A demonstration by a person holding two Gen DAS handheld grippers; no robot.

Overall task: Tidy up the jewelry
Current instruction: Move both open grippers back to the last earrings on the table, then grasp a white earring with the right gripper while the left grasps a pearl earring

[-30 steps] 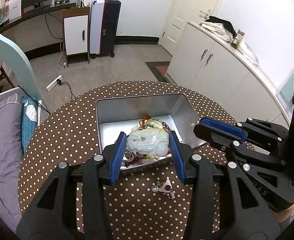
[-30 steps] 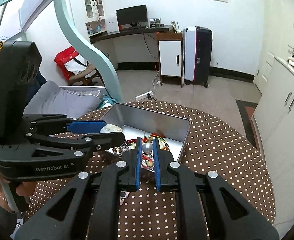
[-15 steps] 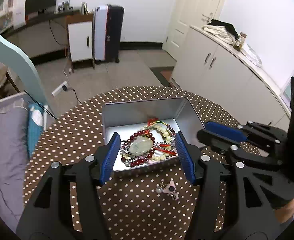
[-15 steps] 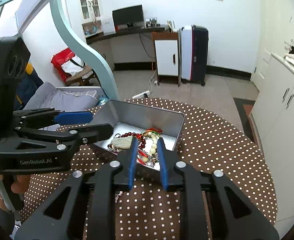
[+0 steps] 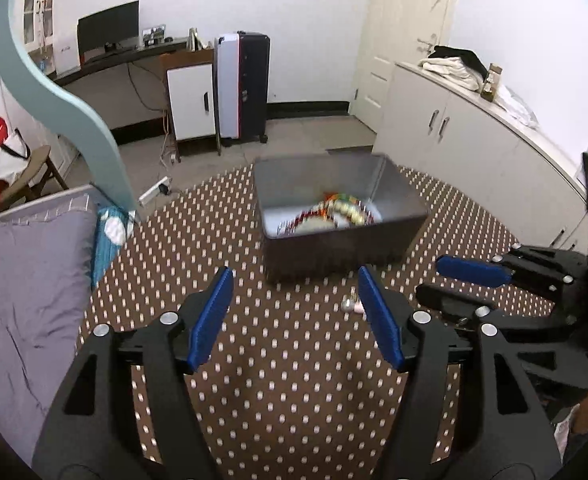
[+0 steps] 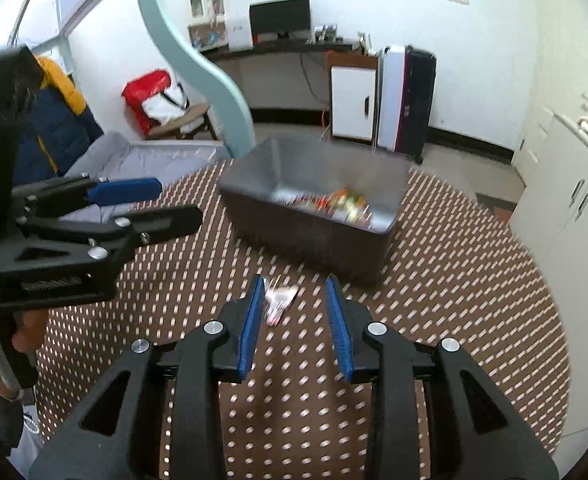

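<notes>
Both grippers have pulled back from the metal tin (image 5: 335, 236), where the beaded jewelry (image 5: 333, 216) lies heaped. Left gripper (image 5: 295, 318) fingers spread wide, empty; right gripper (image 6: 294, 322) fingers parted around a small pink trinket (image 6: 280, 298) on the brown polka-dot tabletop (image 5: 214, 240). Beyond: suitcase (image 5: 244, 88), white cabinets (image 5: 473, 140), grey bed (image 5: 26, 264).
</notes>
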